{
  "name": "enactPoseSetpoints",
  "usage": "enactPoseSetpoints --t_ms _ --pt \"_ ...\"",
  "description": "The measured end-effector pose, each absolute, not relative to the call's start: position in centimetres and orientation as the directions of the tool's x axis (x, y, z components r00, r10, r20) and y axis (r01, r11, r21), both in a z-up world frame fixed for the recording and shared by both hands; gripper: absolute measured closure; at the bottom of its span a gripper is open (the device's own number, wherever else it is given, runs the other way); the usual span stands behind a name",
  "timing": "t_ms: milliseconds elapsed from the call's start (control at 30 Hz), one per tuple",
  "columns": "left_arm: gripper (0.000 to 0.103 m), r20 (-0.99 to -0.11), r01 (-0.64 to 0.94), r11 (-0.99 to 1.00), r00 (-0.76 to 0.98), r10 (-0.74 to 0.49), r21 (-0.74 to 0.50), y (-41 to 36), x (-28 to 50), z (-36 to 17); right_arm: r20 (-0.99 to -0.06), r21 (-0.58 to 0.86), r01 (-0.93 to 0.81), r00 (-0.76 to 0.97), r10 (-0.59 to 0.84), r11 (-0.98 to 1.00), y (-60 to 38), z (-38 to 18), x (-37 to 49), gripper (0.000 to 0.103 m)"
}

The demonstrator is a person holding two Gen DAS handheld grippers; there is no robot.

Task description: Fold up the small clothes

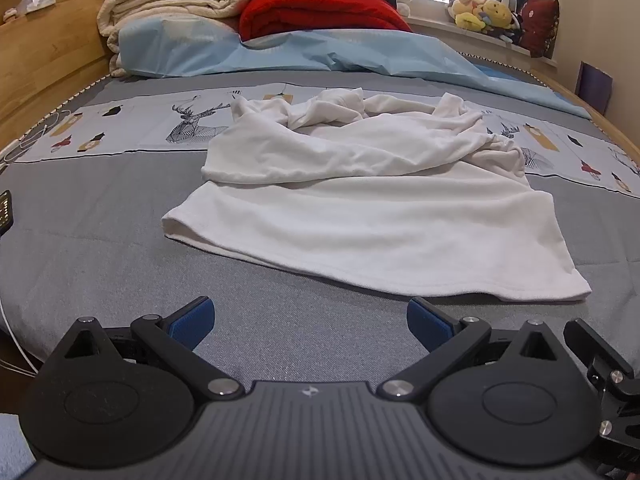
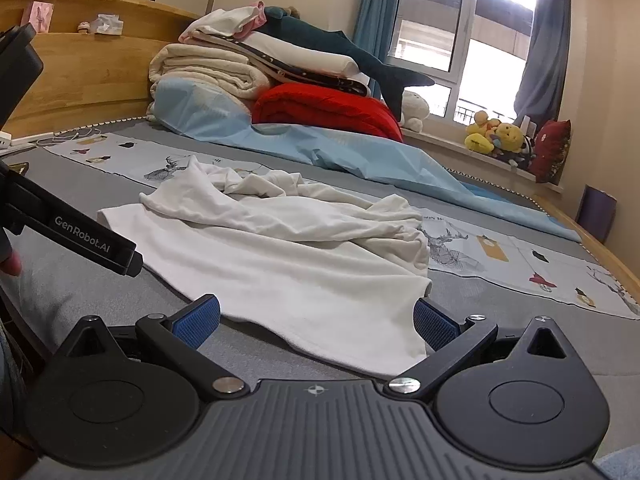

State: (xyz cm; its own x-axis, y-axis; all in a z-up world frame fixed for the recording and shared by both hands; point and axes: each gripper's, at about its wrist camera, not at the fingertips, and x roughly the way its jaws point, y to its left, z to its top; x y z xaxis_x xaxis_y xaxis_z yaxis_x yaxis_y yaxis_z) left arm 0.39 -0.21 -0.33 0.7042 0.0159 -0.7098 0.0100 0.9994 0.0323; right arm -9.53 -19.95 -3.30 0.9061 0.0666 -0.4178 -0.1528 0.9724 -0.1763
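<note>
A white shirt [image 1: 372, 196] lies crumpled on the grey bed cover [image 1: 120, 240], its hem flat toward me and its top bunched at the far side. My left gripper [image 1: 310, 322] is open and empty, a little short of the hem. In the right wrist view the same shirt [image 2: 288, 256] lies ahead. My right gripper [image 2: 316, 322] is open, with the shirt's near hem corner lying between its blue pads [image 2: 434, 326]. Part of the left gripper's body [image 2: 100, 244] shows at the left edge of the right wrist view.
A light blue sheet [image 1: 320, 54], folded cream blankets [image 1: 172, 4] and a red quilt [image 1: 320, 12] are piled at the far side. The wooden headboard [image 1: 44, 64] runs along the left. Plush toys [image 2: 496, 136] sit on the window ledge. A cable [image 1: 24, 144] lies at the bed's left edge.
</note>
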Motion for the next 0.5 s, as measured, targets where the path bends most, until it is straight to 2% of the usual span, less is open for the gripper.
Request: enactPoseSetpoints --t_ms 500 --pt "0.001 -0.708 0.011 0.999 0.706 0.016 0.034 -0.3 0.51 -0.38 -0.417 -0.181 -0.152 0.907 0.064 0.972 -19.84 -3.48 -9.42 0.001"
